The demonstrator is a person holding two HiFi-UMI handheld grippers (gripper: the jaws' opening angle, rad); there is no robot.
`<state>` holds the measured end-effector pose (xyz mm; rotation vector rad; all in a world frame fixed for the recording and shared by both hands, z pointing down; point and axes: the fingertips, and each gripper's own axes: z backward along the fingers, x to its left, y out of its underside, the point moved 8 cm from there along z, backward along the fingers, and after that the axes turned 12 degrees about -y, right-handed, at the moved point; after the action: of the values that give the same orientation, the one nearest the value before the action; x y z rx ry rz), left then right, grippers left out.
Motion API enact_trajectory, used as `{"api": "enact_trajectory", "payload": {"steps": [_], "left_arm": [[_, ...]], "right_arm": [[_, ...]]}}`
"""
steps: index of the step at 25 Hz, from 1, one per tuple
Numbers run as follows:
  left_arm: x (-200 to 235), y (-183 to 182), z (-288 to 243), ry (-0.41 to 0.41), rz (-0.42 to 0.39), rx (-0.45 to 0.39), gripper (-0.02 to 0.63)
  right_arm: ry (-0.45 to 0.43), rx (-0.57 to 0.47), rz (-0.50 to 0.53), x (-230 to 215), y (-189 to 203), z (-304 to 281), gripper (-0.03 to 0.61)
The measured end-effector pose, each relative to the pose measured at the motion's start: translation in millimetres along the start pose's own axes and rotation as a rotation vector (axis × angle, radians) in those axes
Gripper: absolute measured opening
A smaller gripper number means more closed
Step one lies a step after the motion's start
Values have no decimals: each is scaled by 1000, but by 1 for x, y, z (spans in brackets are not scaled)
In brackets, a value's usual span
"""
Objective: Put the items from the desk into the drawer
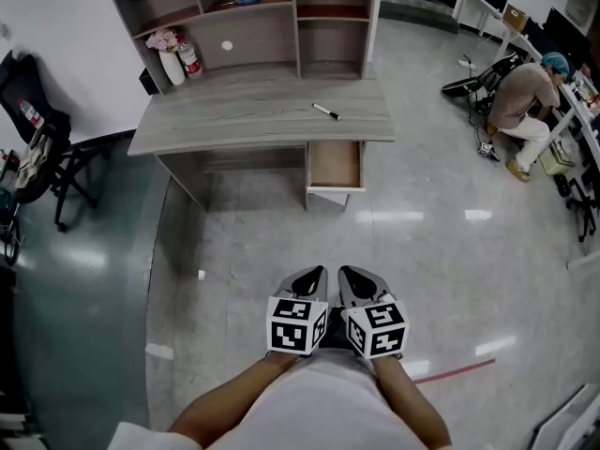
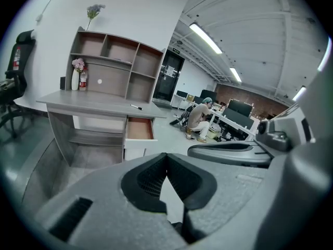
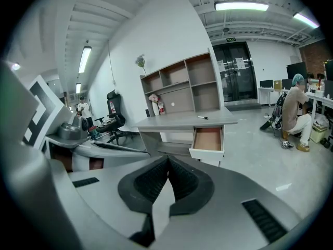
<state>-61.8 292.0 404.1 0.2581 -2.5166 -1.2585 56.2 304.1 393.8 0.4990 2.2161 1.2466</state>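
A black-and-white marker pen (image 1: 325, 111) lies on the grey wooden desk (image 1: 244, 111), right of its middle. Below the desk's right end a drawer (image 1: 335, 165) is pulled out, its brown inside bare. The pen (image 2: 136, 107) and drawer (image 2: 139, 128) also show in the left gripper view, and the pen (image 3: 203, 117) and drawer (image 3: 208, 139) in the right gripper view. Both grippers are held close to my body, far from the desk, side by side. My left gripper (image 1: 312, 276) is shut and holds nothing. My right gripper (image 1: 358, 276) is likewise shut with nothing in it.
A shelf unit (image 1: 253, 17) stands on the desk's back, with a white vase of pink flowers (image 1: 169, 56) and a red bottle (image 1: 189, 58). A black office chair (image 1: 37, 139) stands at the left. A person (image 1: 525, 101) crouches at the far right near other desks.
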Motion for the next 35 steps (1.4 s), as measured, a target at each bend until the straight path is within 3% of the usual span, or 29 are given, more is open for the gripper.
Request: {"api": "enact_trajectory", "payload": {"steps": [13,26,35], "left_arm": [[4,-33,-79,-71,30,65,2],[-26,-78,-148,-131,4,90,2],[-40,-95,-173,-163,-6,81,2]], "right_arm": [[-67,41,-49,-81,-28,-51,2],[-146,59,-92,-168,-59,-74,2],[-203,69,-67,-191,-70,-80,2]]}}
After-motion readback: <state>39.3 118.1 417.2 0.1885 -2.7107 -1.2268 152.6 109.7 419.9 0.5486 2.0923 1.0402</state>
